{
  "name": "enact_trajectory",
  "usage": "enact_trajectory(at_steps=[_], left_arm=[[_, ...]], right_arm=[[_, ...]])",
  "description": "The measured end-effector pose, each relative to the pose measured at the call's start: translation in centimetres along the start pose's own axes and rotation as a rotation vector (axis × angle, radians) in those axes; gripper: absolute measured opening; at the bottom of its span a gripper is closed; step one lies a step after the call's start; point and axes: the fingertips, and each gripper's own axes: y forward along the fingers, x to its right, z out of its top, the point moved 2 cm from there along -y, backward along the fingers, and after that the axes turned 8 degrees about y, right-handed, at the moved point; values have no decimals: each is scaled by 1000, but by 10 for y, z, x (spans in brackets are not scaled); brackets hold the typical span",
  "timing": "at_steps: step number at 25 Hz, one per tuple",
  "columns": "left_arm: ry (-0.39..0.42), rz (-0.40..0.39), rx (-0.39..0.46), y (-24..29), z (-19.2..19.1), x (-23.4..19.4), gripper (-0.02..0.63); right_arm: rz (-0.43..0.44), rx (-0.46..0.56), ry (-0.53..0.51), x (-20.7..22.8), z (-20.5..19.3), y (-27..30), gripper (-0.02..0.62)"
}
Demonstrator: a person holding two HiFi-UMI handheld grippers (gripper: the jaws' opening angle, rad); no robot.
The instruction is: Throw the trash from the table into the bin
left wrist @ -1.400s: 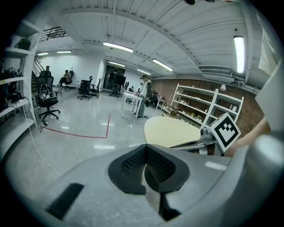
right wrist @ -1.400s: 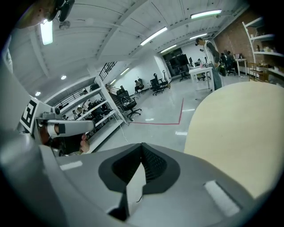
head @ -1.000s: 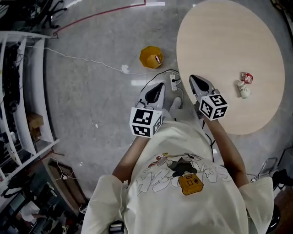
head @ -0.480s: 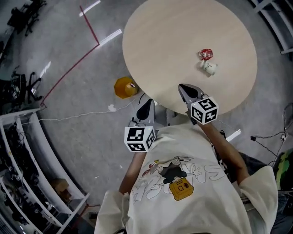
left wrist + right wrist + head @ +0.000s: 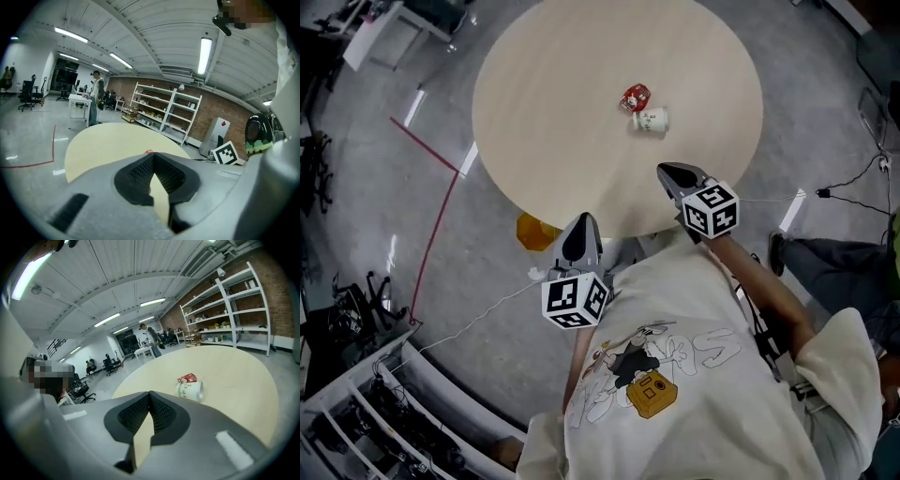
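Two pieces of trash: one white printed cup [image 5: 651, 120] on its side and one crumpled red wrapper [image 5: 635, 97] just beside it, both near the middle of the one round table [image 5: 553, 112]. One yellow bin [image 5: 532, 231] stands on the floor, partly hidden by the table's near edge. Two grippers: left gripper [image 5: 583, 219] by the bin, right gripper [image 5: 662, 170] over the table's edge, apart from the cup. Both have jaws pressed together, empty. One white cable [image 5: 478, 315] crosses the floor.
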Motion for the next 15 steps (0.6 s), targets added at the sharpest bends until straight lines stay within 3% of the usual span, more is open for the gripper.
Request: enact_trajectory(at_steps=[5,15], left_arm=[[52,-46,2,-25,21,22,3],[52,17,9,-19,33,10,3]], right_arm=[[-88,52,14,13,22,-38,6],[-181,51,38,72,39,-24,11]])
